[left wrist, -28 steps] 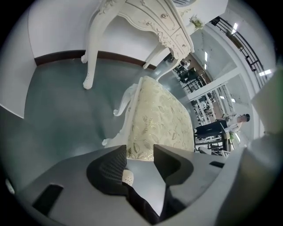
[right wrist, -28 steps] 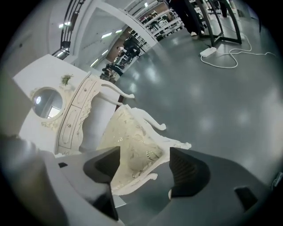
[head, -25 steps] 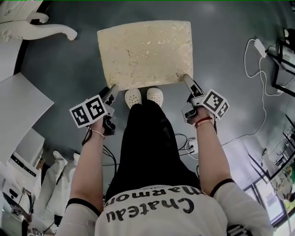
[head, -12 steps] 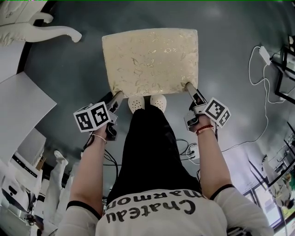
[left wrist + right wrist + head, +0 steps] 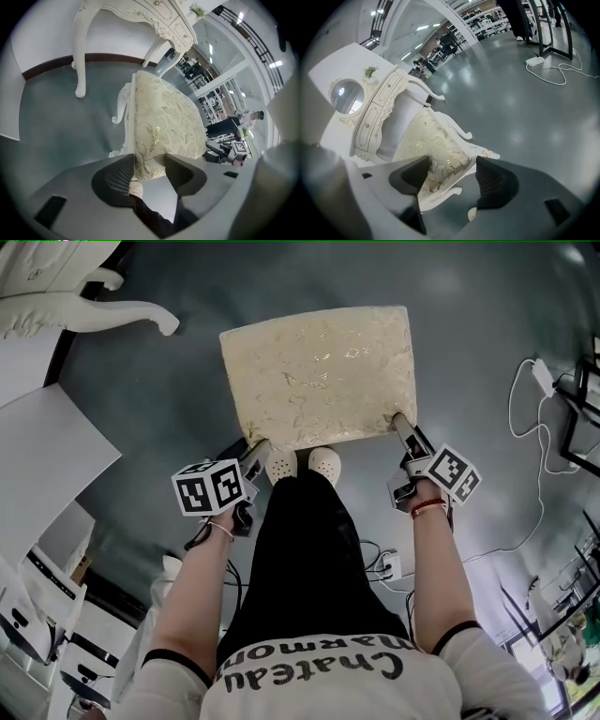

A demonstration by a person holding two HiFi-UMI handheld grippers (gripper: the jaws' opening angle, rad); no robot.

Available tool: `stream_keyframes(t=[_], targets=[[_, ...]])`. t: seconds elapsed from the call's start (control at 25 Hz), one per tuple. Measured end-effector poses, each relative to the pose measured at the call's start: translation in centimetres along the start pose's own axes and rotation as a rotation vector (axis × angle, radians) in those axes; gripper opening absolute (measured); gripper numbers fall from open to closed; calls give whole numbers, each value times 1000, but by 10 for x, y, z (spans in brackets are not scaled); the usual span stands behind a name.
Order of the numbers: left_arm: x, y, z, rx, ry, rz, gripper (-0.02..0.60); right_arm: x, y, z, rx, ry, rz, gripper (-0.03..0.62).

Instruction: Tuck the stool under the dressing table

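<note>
1. Glossy grey floor [image 5: 159, 399] reflects ceiling lights.
2. White cable [image 5: 536, 474] snakes across it on the right and ends at a white adapter [image 5: 543, 377].
3. Black metal frame [image 5: 583, 399] stands beside the cable.
4. White flat panel [image 5: 47, 465] lies left.

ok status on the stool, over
Left gripper fingers have just opened, stool corner between them. Right gripper open at the other near corner. Stool not yet under table. Nothing seen in between.
</note>
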State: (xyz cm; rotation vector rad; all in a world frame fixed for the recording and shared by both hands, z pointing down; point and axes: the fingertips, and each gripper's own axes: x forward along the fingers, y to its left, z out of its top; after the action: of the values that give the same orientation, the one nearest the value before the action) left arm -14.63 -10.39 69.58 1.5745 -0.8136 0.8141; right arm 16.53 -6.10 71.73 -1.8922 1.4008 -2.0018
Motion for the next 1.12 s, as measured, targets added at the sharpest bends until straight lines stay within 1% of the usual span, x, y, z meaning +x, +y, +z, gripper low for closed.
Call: stream_keyframes(t=[0.04,0.12,0.2,0.28,0.32,0.4,0.44,0.52,0.6,0.68,0.84,1.0,1.12], targets=[[-1,-1,-6,-2,2,5,221,-3,-3,-3,1,-2,1,333],[-2,-6,-25,-31,-11,8,221,-12,-13,-7,-12,-5,4,333],[4,-12,-38,-77,-68,8,221,-14,-19,-1,-50,-3,27,333],[6,-8,-43,-107,-105,24,221,-15,-22,-5,-49,10,45,334],[4,-4,-44,-115,-106,34,221,-17,-23,-13,-20,20,51,334],[2,-2,-44,-127,-89,51,221,-18,-24,-24,89,30,71,330],[2,-1,-43,-131,-83,63,221,-17,-23,-26,145,29,81,308],[2,2,-32,-134,-92,89,221,-10,-17,-24,195,21,88,299],[0,7,-11,-137,-127,106,219,-1,-6,-19,188,20,93,299],[0,11,4,-159,-175,113,218,6,2,-15,177,34,98,301],[3,16,0,-189,-245,142,214,10,0,-17,158,69,94,301],[5,14,-5,-196,-321,152,212,11,-3,-15,133,57,113,301],[4,14,-4,-183,-330,151,212,11,-2,-15,144,44,111,301]])
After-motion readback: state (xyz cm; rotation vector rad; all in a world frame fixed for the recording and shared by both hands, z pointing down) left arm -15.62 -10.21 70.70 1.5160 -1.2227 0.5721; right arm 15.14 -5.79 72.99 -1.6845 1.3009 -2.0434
